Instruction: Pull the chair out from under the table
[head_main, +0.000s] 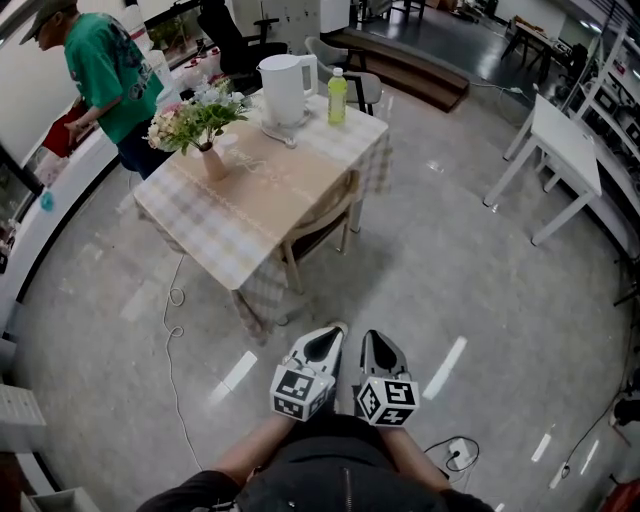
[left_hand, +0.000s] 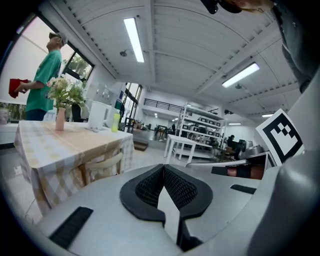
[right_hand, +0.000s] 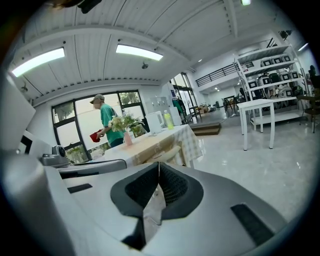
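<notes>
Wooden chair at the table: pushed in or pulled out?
Pushed in: the light wooden chair sits tucked under the checked-cloth table, backrest at its edge.

Chair (head_main: 322, 215) seat mostly hidden under table (head_main: 262, 190) cloth; rear legs perhaps hidden too. Bottle (head_main: 337, 97) label too small to read.

Bare grey polished floor (head_main: 400, 290) lies open between the 2 grippers, the left gripper (head_main: 337, 328) and the right gripper (head_main: 367, 335), and the pale wooden chair (head_main: 322, 212). The chair is tucked under the near right edge of the table with the beige checked cloth (head_main: 255, 195), whose hem hangs just beside it at the near corner. A thin white cable (head_main: 172, 330) trails over the floor off the near left edge. A white rectangular side table (head_main: 565, 150) stands well apart to the right. A person in a green shirt (head_main: 105, 70) stands beyond the far left edge.
</notes>
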